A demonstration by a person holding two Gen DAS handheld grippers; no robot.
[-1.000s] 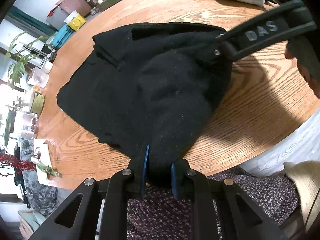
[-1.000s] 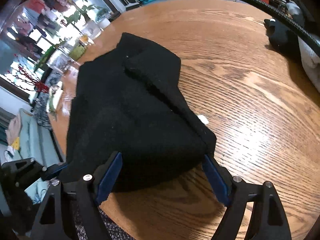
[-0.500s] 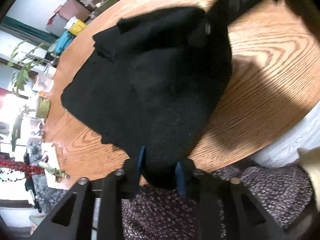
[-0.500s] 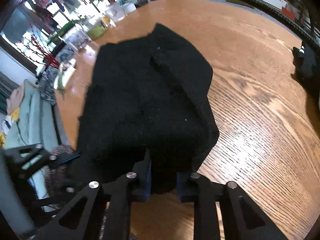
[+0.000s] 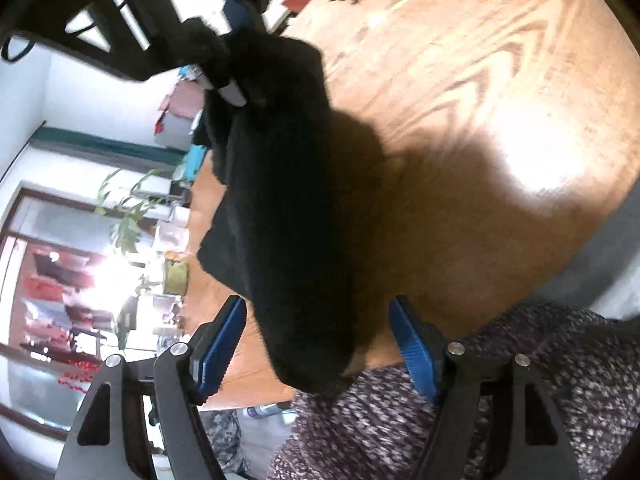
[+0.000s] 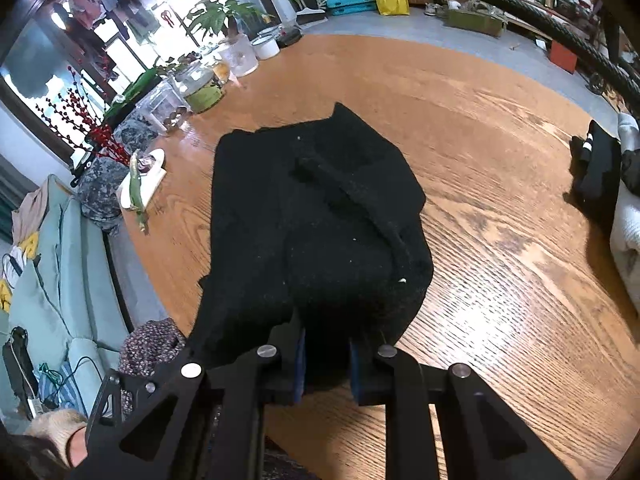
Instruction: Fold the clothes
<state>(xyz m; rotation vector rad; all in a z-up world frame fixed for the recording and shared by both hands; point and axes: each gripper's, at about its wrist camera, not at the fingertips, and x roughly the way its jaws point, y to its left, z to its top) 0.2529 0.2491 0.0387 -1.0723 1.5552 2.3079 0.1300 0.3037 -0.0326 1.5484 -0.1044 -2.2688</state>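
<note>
While the black garment [image 6: 320,220] hangs part-lifted over the round wooden table [image 6: 500,240], near edge raised, far end on the wood, entry reads as follows.

Item: black knit garment, already doubled at least once; a thick fold ridge runs across top layer. Near corner bunched up.

Right gripper [image 6: 326,364]: clenched on garment's near edge, cloth pinched between the blue pads. A sec ago its jaws stood wide, straddling the edge w/o gripping; they have just closed, fabric between.

Left gripper [image 5: 316,344]: released. Jaws have just been opening; a sec ago they pinched the hem, now blue pads [image 5: 222,344] stand clear either side, cloth dangling in the gap, not pressed. Garment in this view hangs from the right gripper up top.

Meaning: hold swapped from left to right, approx. a regrasp mid-fold. Garment now carried by one side only, so loose corner may sag or twist; prob. left needs a fresh hold before next fold.

Surrounds: other dark clothes [image 6: 596,172] at table's far right edge; jars & plants [image 6: 200,88] along the window side; speckled fabric [image 5: 500,400] below table edge.
</note>
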